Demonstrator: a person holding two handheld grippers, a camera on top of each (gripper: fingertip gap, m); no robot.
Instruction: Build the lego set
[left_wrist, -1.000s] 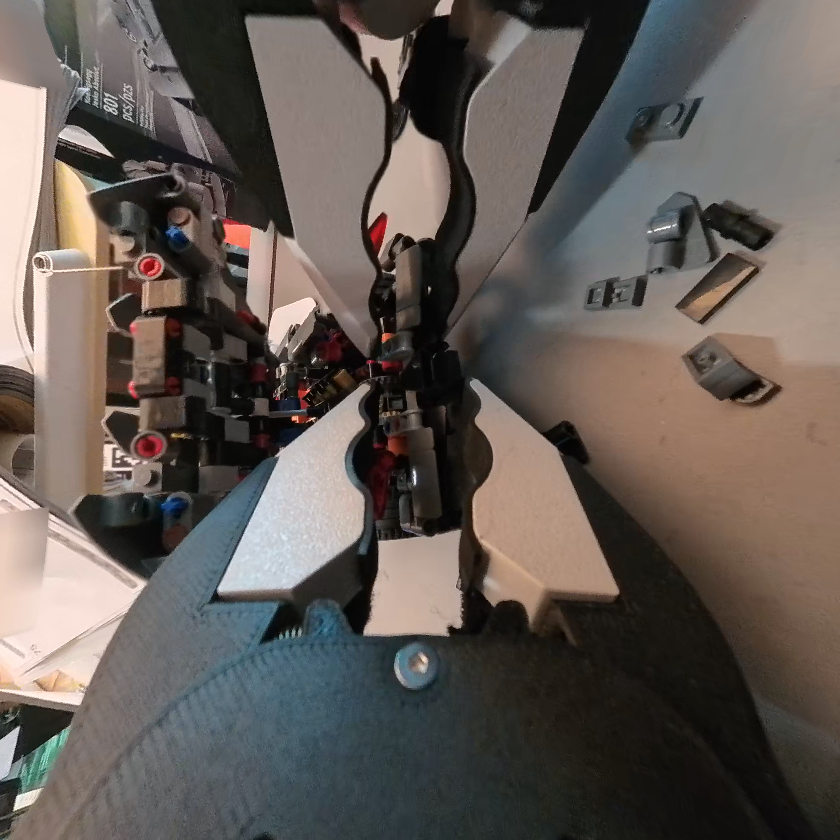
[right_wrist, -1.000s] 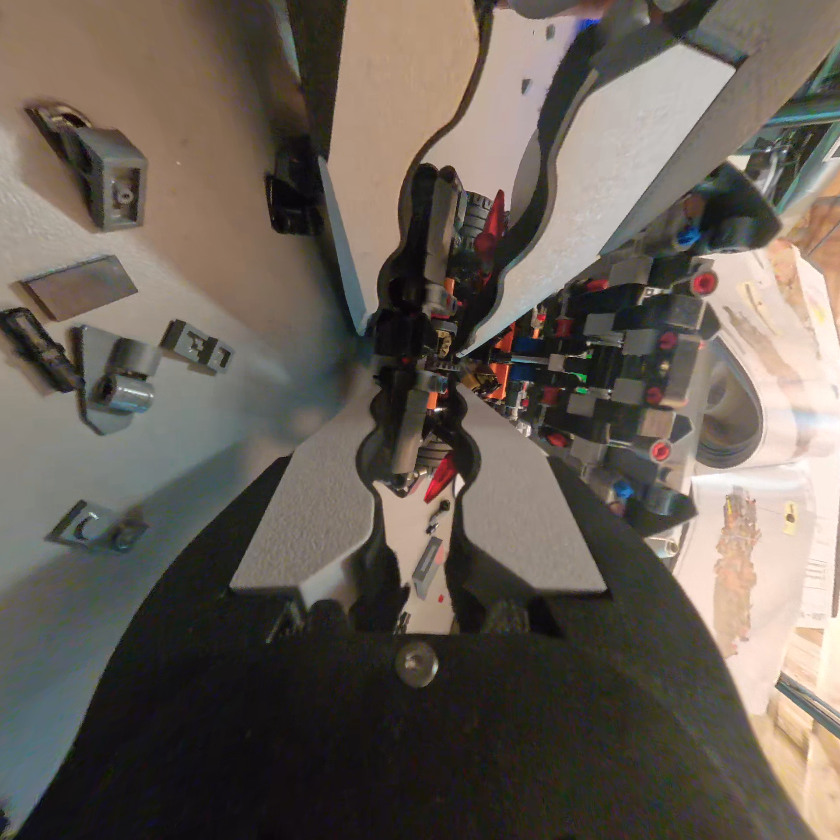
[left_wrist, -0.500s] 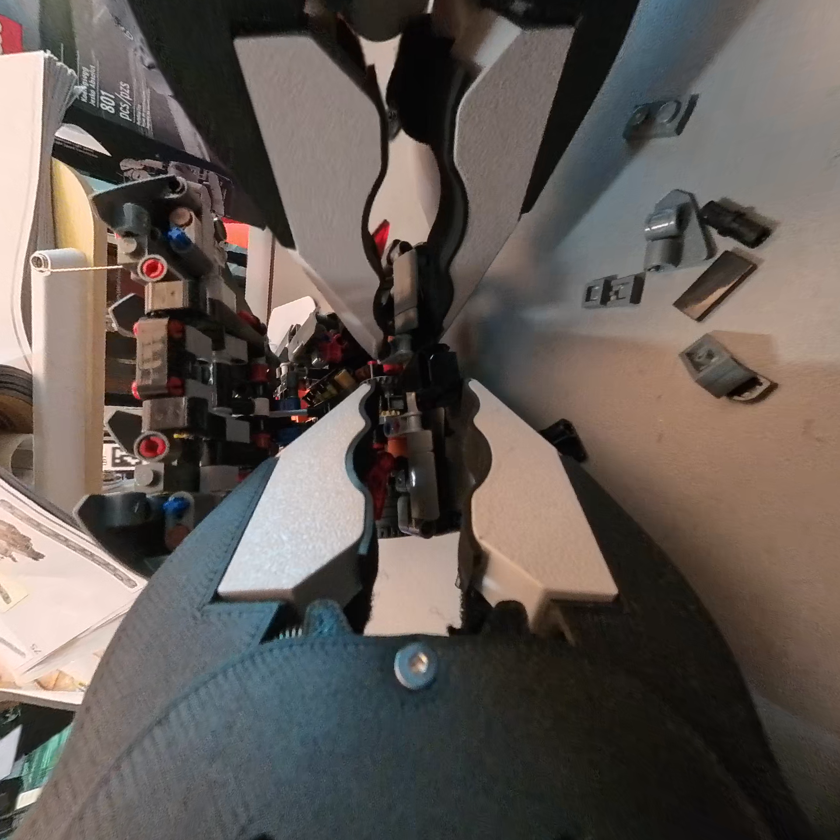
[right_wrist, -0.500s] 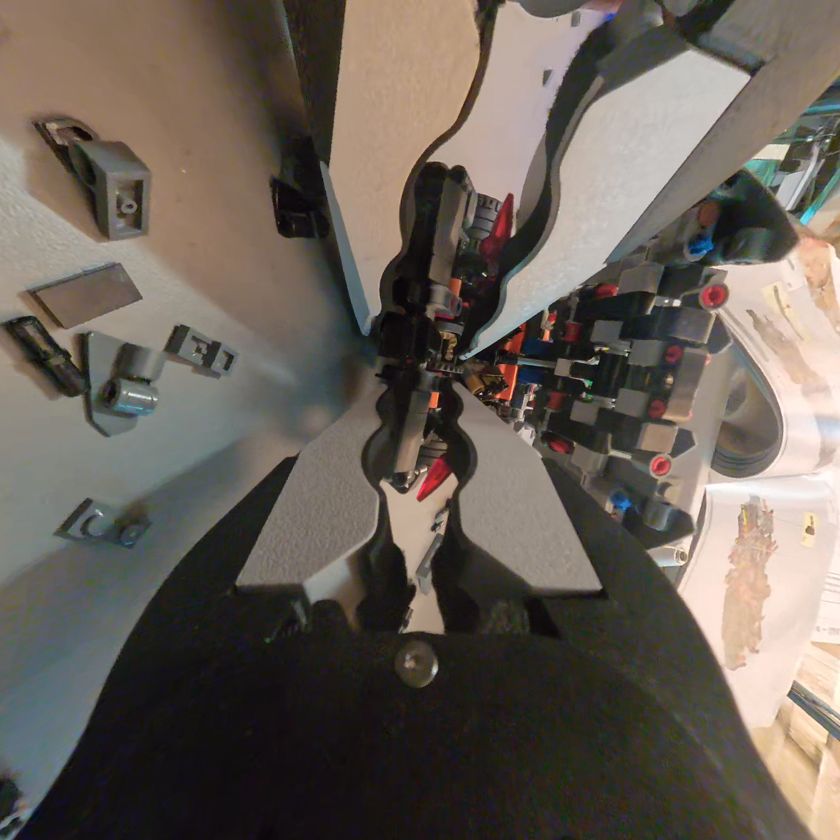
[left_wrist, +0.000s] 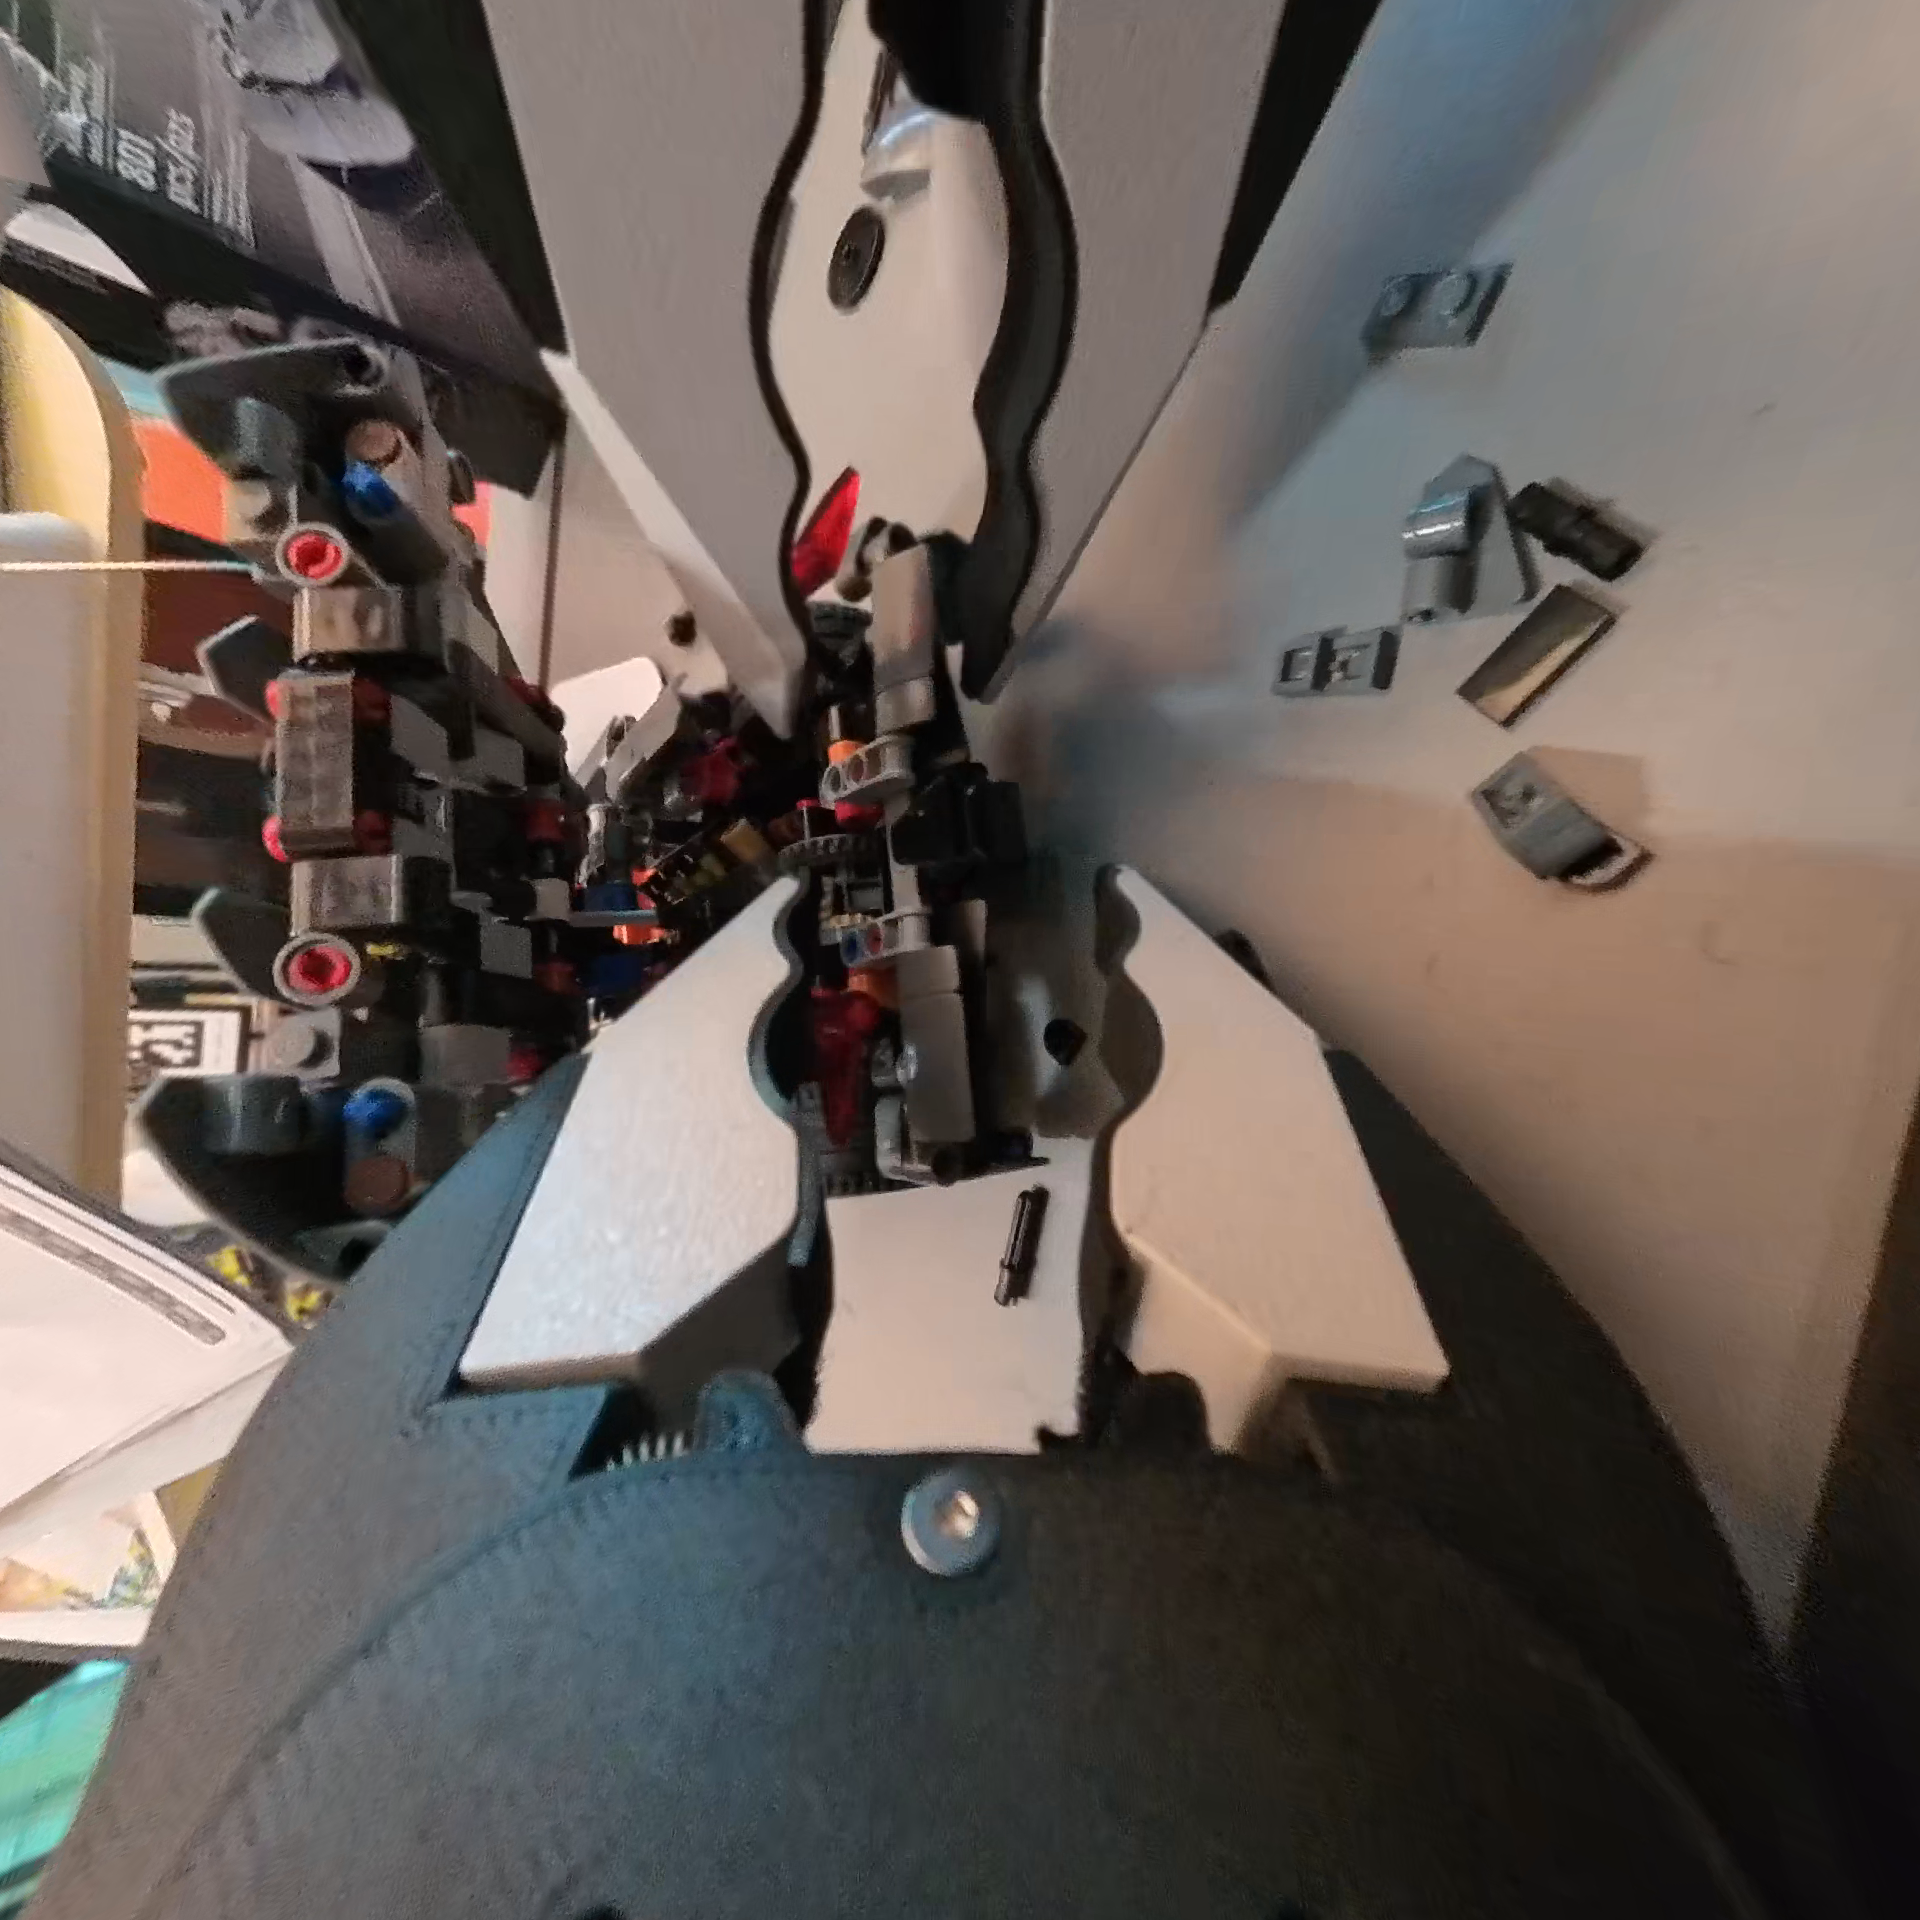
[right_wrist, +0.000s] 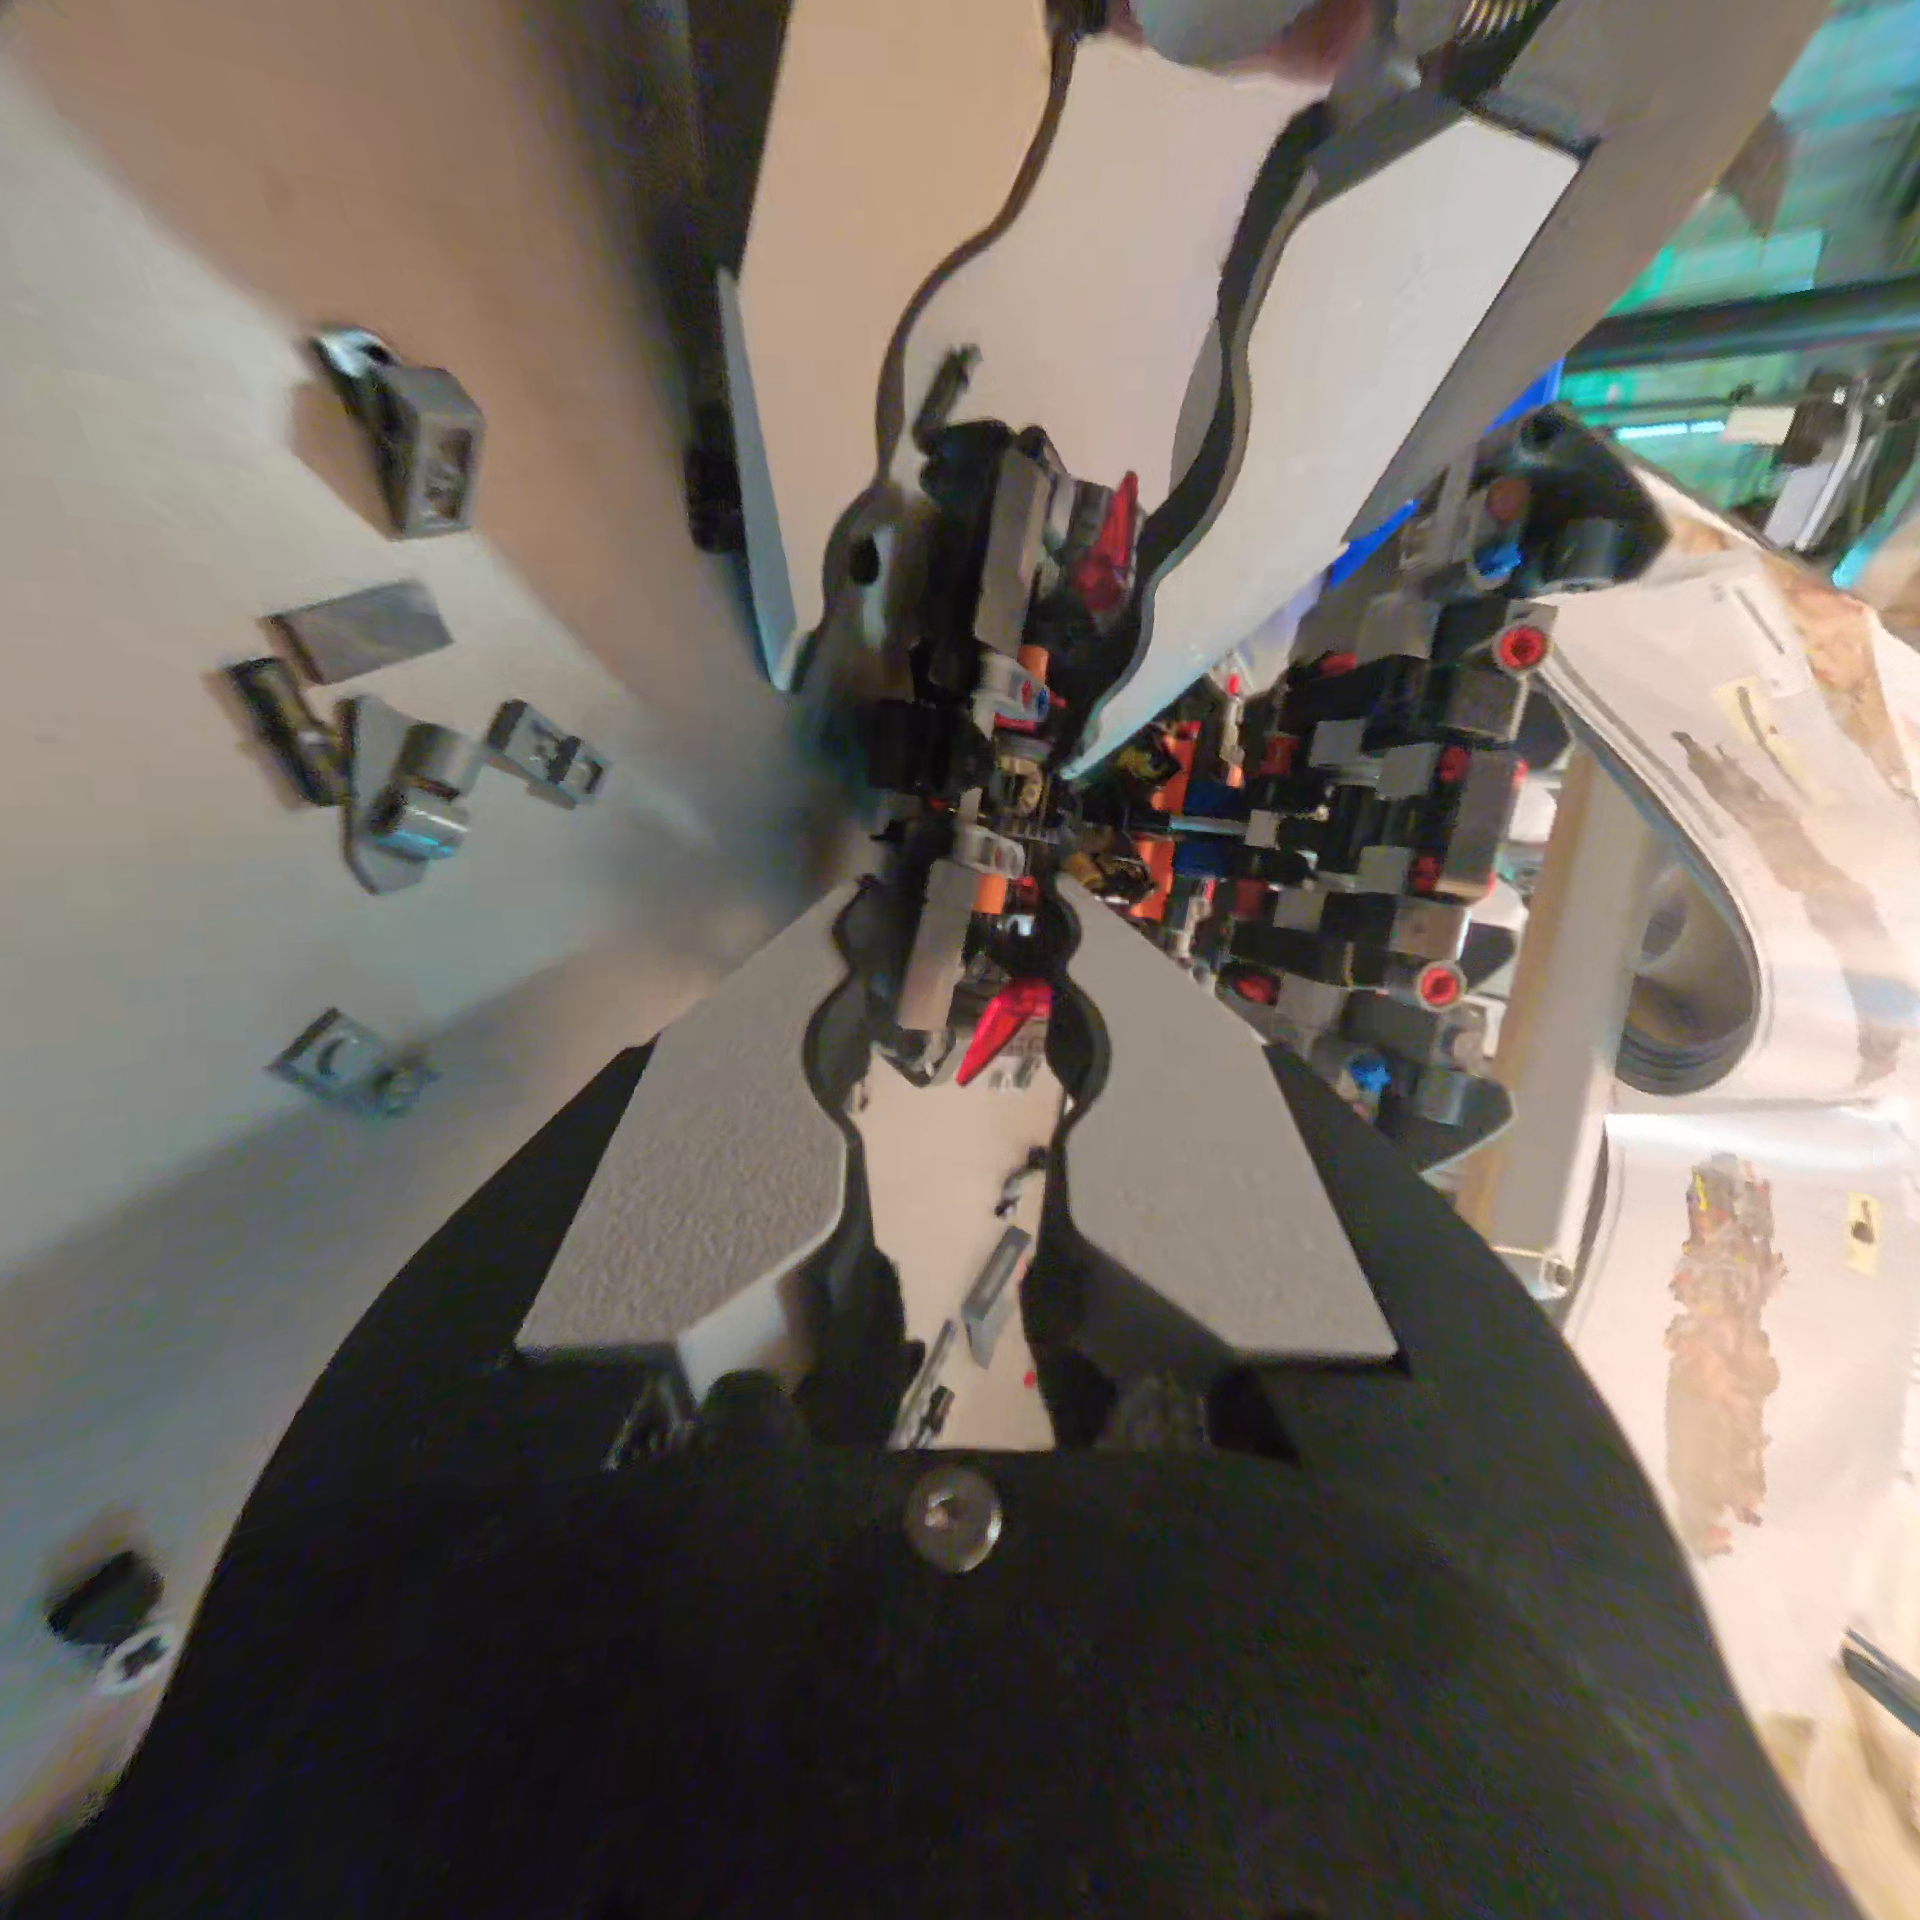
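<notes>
A narrow sub-assembly of dark grey, black, orange and clear red bricks (left_wrist: 904, 790) hangs between my two grippers, which face each other tip to tip. My left gripper (left_wrist: 956, 878) has its jaws loosely around the near end, with a gap on the right side. My right gripper (right_wrist: 966, 888) is shut on the other end of the sub-assembly (right_wrist: 945, 935). The right gripper also shows at the top of the left wrist view (left_wrist: 888, 696). The left gripper shows at the top of the right wrist view (right_wrist: 930, 722). Both views are a little blurred.
A larger grey, black and red build (left_wrist: 343, 790) (right_wrist: 1403, 790) stands just behind. Several loose grey pieces (left_wrist: 1455, 551) (right_wrist: 416, 790) and a dark tile (left_wrist: 1538, 655) lie on the pale table. A black pin (left_wrist: 1018, 1247) lies below. An instruction booklet (right_wrist: 1714, 1299) and a dark box (left_wrist: 208, 156) sit behind. Less than 4 cm separates the two grippers' tips.
My left gripper's jaws have spread a little, leaving a gap beside the sub-assembly. The two grippers have drawn closer together. The right gripper keeps its hold.
</notes>
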